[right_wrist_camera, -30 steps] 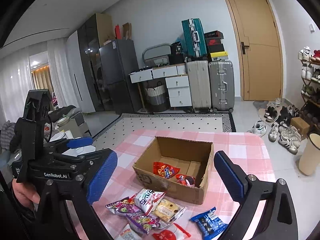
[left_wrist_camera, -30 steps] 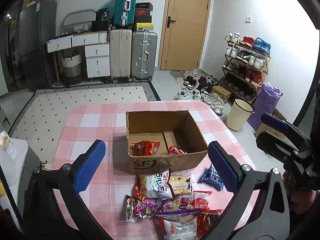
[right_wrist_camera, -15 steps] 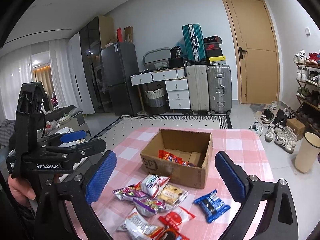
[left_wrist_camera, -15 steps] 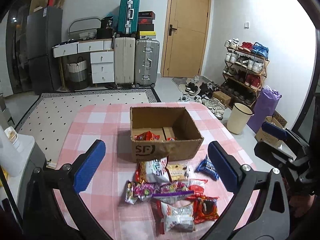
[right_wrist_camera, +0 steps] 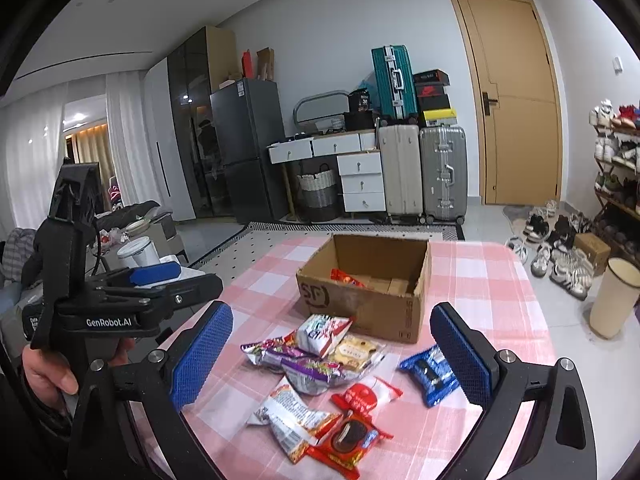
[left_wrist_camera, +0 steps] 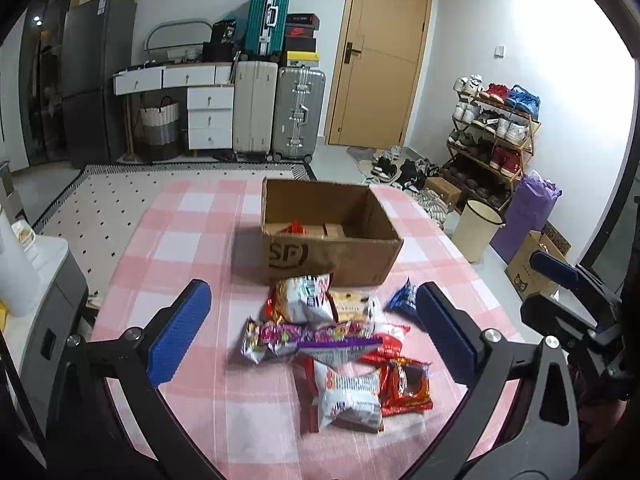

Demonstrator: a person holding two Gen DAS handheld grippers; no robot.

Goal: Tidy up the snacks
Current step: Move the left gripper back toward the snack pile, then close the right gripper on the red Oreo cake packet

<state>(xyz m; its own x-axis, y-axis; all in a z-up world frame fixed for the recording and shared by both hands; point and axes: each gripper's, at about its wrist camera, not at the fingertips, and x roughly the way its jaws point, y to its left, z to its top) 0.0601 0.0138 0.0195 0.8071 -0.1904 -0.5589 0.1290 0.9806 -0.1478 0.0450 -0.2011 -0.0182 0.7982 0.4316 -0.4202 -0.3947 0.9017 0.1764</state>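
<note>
An open cardboard box [left_wrist_camera: 332, 254] [right_wrist_camera: 360, 300] stands mid-table on the pink checked cloth [left_wrist_camera: 192, 240], with a red packet [right_wrist_camera: 347, 278] inside. Several snack packets lie in a pile in front of it: a white and red bag [left_wrist_camera: 348, 398], a red cookie pack [left_wrist_camera: 408, 386] [right_wrist_camera: 346, 440], a purple pack [left_wrist_camera: 316, 338] [right_wrist_camera: 312, 368] and a blue pack [left_wrist_camera: 404, 300] [right_wrist_camera: 430, 374]. My left gripper [left_wrist_camera: 316, 338] is open and empty above the pile. My right gripper [right_wrist_camera: 332, 354] is open and empty, also above the pile.
Suitcases [left_wrist_camera: 276, 112] and white drawers [left_wrist_camera: 210, 118] stand at the far wall beside a wooden door [left_wrist_camera: 380, 60]. A shoe rack [left_wrist_camera: 494, 140] and a cream bin [left_wrist_camera: 476, 230] stand right of the table. A grey cabinet [left_wrist_camera: 52, 300] is at the left.
Both grippers have pulled back from the box toward the near table edge, so more of the snack pile shows. Both stay open and empty.
</note>
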